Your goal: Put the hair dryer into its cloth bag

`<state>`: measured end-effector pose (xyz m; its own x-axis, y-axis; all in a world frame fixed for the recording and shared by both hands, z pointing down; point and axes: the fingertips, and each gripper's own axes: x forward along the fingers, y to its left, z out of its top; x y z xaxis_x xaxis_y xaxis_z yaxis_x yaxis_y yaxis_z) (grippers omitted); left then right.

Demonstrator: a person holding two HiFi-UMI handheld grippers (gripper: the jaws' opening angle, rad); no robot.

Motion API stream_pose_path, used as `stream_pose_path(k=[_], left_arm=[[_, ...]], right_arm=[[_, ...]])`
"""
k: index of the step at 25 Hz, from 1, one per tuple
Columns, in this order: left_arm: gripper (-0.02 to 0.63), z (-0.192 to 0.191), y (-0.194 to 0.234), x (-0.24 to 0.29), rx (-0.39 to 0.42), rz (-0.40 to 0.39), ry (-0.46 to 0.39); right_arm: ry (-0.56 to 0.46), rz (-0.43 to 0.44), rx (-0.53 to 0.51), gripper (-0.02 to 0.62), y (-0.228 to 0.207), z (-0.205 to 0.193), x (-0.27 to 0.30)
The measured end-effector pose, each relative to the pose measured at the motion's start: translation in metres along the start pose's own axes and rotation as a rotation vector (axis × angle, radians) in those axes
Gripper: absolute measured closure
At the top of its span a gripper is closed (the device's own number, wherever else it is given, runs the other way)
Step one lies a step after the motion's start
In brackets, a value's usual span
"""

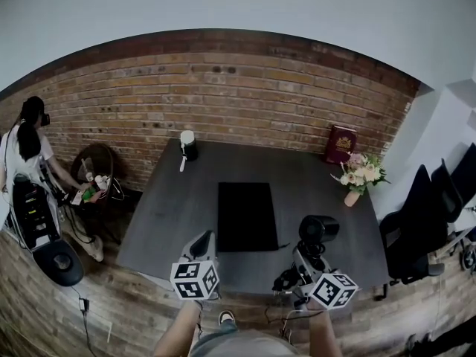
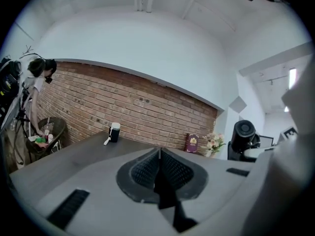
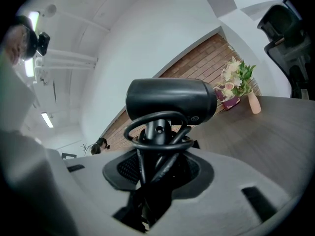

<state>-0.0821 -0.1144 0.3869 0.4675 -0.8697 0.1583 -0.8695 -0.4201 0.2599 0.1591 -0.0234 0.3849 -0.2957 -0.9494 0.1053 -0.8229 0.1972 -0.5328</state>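
Holding the hair dryer (image 3: 170, 100) short of its cloth bag (image 1: 246, 216)
Right gripper (image 3: 156, 168) clamps the handle and cord (image 3: 147, 132) at the table's (image 1: 163, 222) near edge; left gripper (image 2: 159, 168) is closed tight, empty; the flat mid-table bag's unopened mouth could snag the dryer.

Left tongs (image 2: 159, 170) shut, empty; right tongs (image 3: 156, 165) clamped on hair dryer (image 3: 170, 102); both near level.

A dark grey table (image 1: 171, 222) fills the middle of the frame, with a brick wall (image 1: 223, 88) behind it. On its far edge stands a black canister with a white top (image 1: 189, 146). At upper right, a dark red book (image 1: 341, 143) stands against the wall, near a vase of flowers (image 1: 357, 177). Black office chairs (image 1: 416, 229) stand at the right edge, and a person (image 1: 26, 155) at the far left.
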Motion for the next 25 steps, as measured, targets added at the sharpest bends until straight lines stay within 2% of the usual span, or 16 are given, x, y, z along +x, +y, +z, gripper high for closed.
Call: stream_pose_path(k=[11, 21, 25], left_arm=[[0.592, 0.008, 0.04, 0.084, -0.017, -0.013, 0.048], [0.592, -0.001, 0.046, 0.11, -0.032, 0.049, 0.078], [0.592, -0.013, 0.049, 0.111, -0.051, 0.071, 0.101]], right_arm=[[0.048, -0.027, 0.006, 0.445, -0.019, 0.008, 0.083], [0.127, 0.028, -0.005, 0.446, -0.041, 0.016, 0.125], [0.163, 0.042, 0.012, 0.445, -0.046, 0.007, 0.131]])
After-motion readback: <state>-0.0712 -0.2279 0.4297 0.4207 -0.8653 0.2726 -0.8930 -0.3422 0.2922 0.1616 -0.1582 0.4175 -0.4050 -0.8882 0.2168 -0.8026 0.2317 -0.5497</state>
